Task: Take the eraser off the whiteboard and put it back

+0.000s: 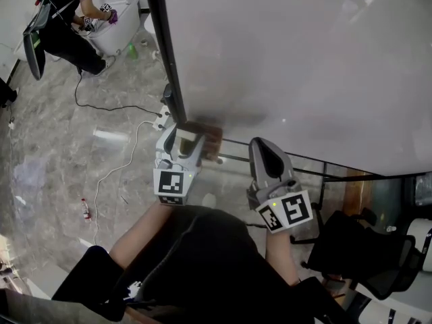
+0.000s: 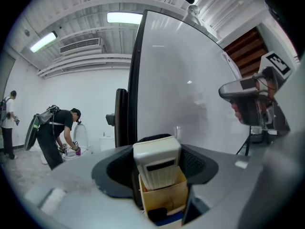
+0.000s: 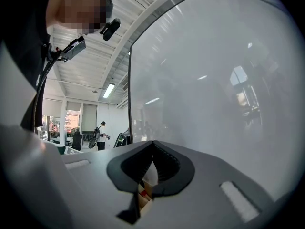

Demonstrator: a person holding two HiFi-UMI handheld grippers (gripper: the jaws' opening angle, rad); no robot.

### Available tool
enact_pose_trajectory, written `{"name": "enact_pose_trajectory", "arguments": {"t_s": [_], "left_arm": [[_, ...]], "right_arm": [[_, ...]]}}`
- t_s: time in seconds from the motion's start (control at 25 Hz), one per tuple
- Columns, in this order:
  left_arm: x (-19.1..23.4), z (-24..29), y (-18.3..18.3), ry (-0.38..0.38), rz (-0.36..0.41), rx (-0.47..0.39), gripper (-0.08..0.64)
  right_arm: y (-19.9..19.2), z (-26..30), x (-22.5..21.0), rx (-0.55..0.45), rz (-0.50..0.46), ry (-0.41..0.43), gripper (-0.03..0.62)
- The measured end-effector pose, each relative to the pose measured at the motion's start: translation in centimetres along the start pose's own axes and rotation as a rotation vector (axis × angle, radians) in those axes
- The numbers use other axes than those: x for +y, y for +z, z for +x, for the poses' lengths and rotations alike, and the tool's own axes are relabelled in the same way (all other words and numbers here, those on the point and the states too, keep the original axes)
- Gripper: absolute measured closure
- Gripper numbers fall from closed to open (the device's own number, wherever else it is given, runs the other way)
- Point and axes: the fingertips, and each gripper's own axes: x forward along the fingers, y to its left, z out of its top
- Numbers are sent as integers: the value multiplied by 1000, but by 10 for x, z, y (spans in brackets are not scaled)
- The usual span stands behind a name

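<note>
Got the cream ribbed plastic eraser point(image 2: 156, 162) clamped in the left gripper point(image 1: 181, 135), at the mouth of a tan cardboard box point(image 2: 164, 199) by the glossy whiteboard point(image 1: 304, 59). Could catch the box rim and slip if tilted. Keeping right gripper point(image 3: 152, 149) pinched together, empty.

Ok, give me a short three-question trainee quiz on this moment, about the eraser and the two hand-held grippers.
1. True or false: the right hand-held gripper holds the eraser.
2. Multiple choice: in the left gripper view, what shows just under the eraser? A) a small tan box B) a blue cup C) a coiled cable
3. Fill in: the right hand-held gripper's jaw tips stand ____ (together or apart).

Key
1. False: the left hand-held gripper grips it, with one jaw on each side.
2. A
3. together
</note>
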Motion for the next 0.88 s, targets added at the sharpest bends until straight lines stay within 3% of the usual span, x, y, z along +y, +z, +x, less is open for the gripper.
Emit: {"name": "enact_pose_trajectory", "arguments": {"t_s": [0.28,0.48,0.88], "left_arm": [[2,8,-12,53,18,31,267],[4,10,-20,59,75,48,262],[3,11,-31,73,69,98,255]], "right_arm": [[-2,3,-6,7,3,20,583],[-2,6,-7,10,2,40,583],[-3,5,-8,12,3,44,583]]}}
